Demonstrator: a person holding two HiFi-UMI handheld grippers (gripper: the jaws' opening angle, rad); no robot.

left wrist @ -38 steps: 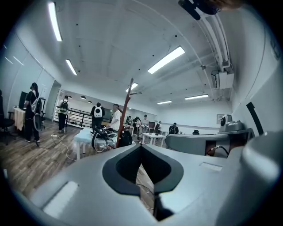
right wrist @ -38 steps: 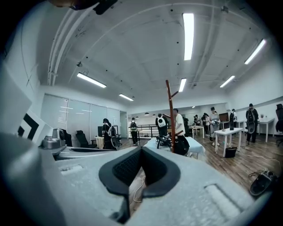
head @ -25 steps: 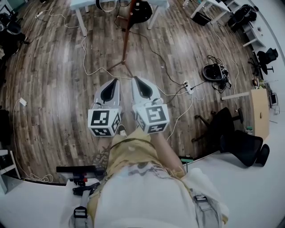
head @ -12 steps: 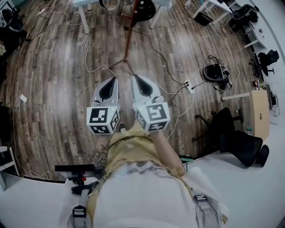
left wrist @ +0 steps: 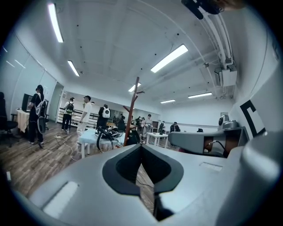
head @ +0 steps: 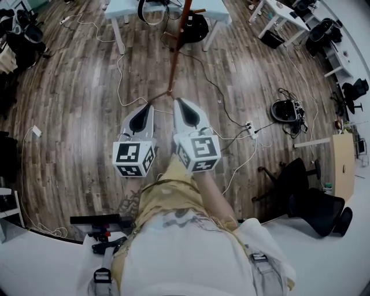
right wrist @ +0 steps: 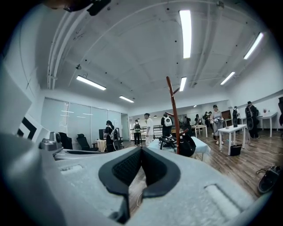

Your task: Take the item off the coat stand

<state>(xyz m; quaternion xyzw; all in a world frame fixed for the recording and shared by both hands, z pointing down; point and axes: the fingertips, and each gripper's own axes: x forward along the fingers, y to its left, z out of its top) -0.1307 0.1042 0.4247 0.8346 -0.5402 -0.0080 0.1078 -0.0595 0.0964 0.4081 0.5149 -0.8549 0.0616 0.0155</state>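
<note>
The coat stand [head: 177, 51] is a thin brown wooden pole on splayed feet, on the wood floor ahead of me. A black bag [head: 197, 26] hangs from it beside a white table. My left gripper [head: 148, 106] and right gripper [head: 177, 103] are held side by side short of the stand's feet, both shut and empty. Past the closed tips of the left gripper [left wrist: 141, 146], the left gripper view shows the coat stand [left wrist: 131, 112] upright with the black bag [left wrist: 132, 138] low on it. From the right gripper [right wrist: 141, 149], the coat stand [right wrist: 173, 115] and black bag [right wrist: 189, 145] lie ahead to the right.
White tables [head: 133, 8] stand behind the stand. Cables and a power strip [head: 250, 126] trail over the floor. Black office chairs [head: 309, 196] and a wooden cabinet [head: 342, 162] are at the right. Several people [left wrist: 86, 112] stand farther back in the room.
The stand and the table behind it have come closer and slid lower in the head view. Both grippers keep the same side-by-side pose and stay shut.
</note>
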